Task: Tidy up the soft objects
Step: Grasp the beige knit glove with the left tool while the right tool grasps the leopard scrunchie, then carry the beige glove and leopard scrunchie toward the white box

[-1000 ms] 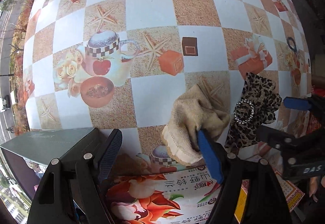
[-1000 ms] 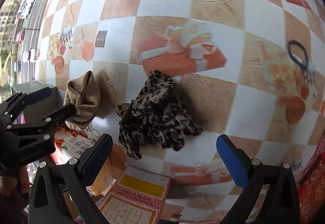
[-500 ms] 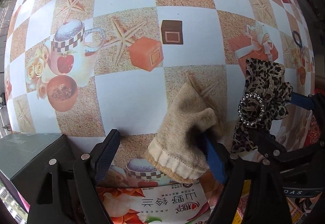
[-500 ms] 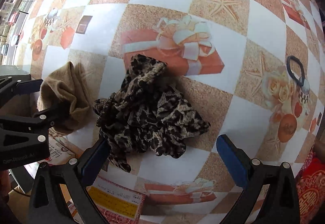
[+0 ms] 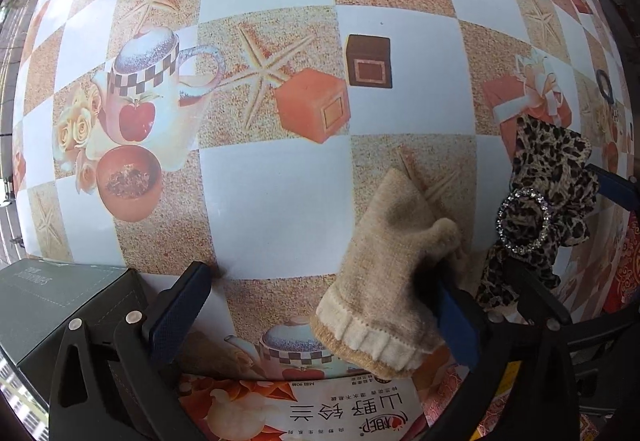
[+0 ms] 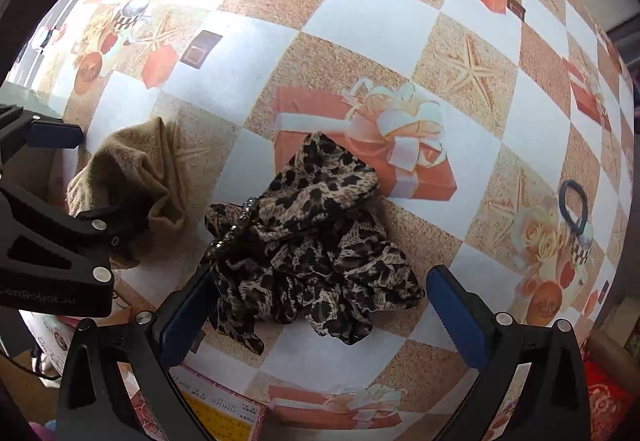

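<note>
- Glove (image 5: 396, 281), beige knit, lies near the table's (image 5: 264, 209) front edge, cuff toward that edge, tip pointing away.
- Left gripper (image 5: 320, 317): jaws opening, the right pad against the glove's side, nothing clamped.
- Leopard scarf (image 6: 316, 249) lies just right of the glove, between the spread, empty jaws of the right gripper (image 6: 320, 321), the nearer hand.

The surface (image 5: 272, 209), covered in a glossy checked cloth printed with starfish, cups and gift boxes, carries a beige knitted glove (image 5: 392, 281), a leopard-print fabric scrunchie (image 6: 316, 245) just beside it, and a dark hair tie (image 6: 574, 207) well apart.
</note>
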Demonstrator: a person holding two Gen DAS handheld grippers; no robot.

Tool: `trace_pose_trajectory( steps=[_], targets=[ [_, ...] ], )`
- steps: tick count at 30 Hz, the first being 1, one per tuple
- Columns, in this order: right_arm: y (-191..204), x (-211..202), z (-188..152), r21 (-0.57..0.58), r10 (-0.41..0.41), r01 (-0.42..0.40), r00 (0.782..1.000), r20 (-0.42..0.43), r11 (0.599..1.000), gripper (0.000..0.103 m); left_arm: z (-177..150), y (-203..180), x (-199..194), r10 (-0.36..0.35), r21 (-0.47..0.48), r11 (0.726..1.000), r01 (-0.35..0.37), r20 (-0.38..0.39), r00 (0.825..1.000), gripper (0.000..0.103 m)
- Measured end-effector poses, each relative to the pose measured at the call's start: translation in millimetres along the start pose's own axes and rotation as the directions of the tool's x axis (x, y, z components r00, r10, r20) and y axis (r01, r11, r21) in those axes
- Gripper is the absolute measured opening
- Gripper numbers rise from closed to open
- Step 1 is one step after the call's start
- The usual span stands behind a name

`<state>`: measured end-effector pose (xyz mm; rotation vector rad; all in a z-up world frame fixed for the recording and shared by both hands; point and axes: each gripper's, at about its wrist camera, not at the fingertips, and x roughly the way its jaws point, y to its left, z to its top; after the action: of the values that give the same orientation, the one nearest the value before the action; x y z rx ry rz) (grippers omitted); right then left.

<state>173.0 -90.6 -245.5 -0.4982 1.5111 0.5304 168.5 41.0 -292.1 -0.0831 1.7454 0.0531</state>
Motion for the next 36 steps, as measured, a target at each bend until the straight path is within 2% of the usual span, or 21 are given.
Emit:
trace_pose_trajectory(
  steps=[1, 2, 5, 6, 7, 8, 9, 10, 11, 17, 22, 25, 26, 27, 28, 30, 34, 36],
  targets=[
    [4, 0, 0, -0.015, 0.001, -0.001, 1.000, -0.001, 1.000, 0.101, -1, -2, -1, 0.006, 0.007, 1.000, -0.006, 0.009, 1.000, 0.102],
    [8, 0, 3, -0.021, 0.013, -0.014, 1.000, -0.008, 1.000, 0.087, -2, -3, -3, 0.009, 0.018, 1.000, -0.009, 0.019, 1.000, 0.100],
    [18, -2, 3, -0.036, 0.027, -0.028, 1.000, -0.012, 0.999, 0.075, -6, -6, -10, -0.017, 0.049, 0.999, 0.016, 0.034, 0.999, 0.086],
    [19, -5, 3, -0.037, 0.027, -0.028, 1.000, -0.007, 0.999, 0.064, -7, -12, -15, -0.021, 0.070, 0.997, 0.017, 0.048, 0.999, 0.075],
    [20, -10, 0, -0.028, 0.037, -0.037, 0.999, -0.001, 0.999, 0.056, -8, -16, -20, -0.033, 0.097, 0.995, 0.026, 0.066, 0.997, 0.054],
    [17, -13, -1, -0.005, 0.059, -0.059, 0.998, 0.001, 0.998, 0.040, -9, -19, -24, -0.053, 0.121, 0.992, 0.044, 0.075, 0.996, 0.039],
    [13, -15, -2, 0.030, 0.096, -0.096, 0.995, 0.002, 0.995, 0.036, -9, -22, -27, -0.070, 0.134, 0.989, 0.059, 0.072, 0.995, 0.028],
    [8, -20, -2, 0.066, 0.123, -0.123, 0.992, 0.009, 0.990, 0.035, -10, -24, -29, -0.072, 0.143, 0.988, 0.060, 0.078, 0.994, 0.027],
    [3, -24, -4, 0.093, 0.136, -0.137, 0.990, 0.019, 0.986, 0.030, -10, -27, -32, -0.076, 0.152, 0.986, 0.062, 0.086, 0.993, 0.025],
    [-22, -56, -28, 0.215, 0.177, -0.194, 0.980, 0.096, 0.957, 0.030, -14, -41, -59, -0.113, 0.189, 0.978, 0.084, 0.149, 0.982, 0.024],
    [-49, -72, -52, 0.296, 0.174, -0.207, 0.976, 0.134, 0.933, 0.030, -23, -47, -90, -0.133, 0.245, 0.966, 0.080, 0.205, 0.970, 0.024],
    [-70, -65, -58, 0.341, 0.221, -0.255, 0.966, 0.136, 0.905, 0.031, -8, -64, -103, -0.117, 0.240, 0.968, 0.065, 0.208, 0.971, 0.024],
    [-76, -63, -56, 0.350, 0.226, -0.261, 0.964, 0.138, 0.900, 0.047, -4, -72, -106, -0.115, 0.230, 0.971, 0.067, 0.206, 0.972, 0.024],
    [-85, -58, -49, 0.350, 0.224, -0.259, 0.965, 0.137, 0.900, 0.081, -4, -72, -104, -0.113, 0.219, 0.973, 0.067, 0.204, 0.973, 0.024],
    [-84, -59, -43, 0.339, 0.207, -0.244, 0.968, 0.144, 0.908, 0.092, -6, -70, -103, -0.108, 0.210, 0.976, 0.065, 0.202, 0.973, 0.024],
    [-77, -58, -27, 0.281, 0.183, -0.221, 0.971, 0.156, 0.934, 0.094, -7, -68, -102, -0.094, 0.196, 0.979, 0.053, 0.208, 0.974, 0.024],
    [-52, -31, 9, 0.176, 0.130, -0.146, 0.986, 0.103, 0.973, 0.094, -18, -53, -106, -0.081, 0.151, 0.987, 0.049, 0.210, 0.974, 0.024],
    [-41, -14, 20, 0.134, 0.079, -0.087, 0.995, 0.069, 0.987, 0.094, -23, -46, -107, -0.079, 0.131, 0.990, 0.052, 0.212, 0.974, 0.024]
  ],
)
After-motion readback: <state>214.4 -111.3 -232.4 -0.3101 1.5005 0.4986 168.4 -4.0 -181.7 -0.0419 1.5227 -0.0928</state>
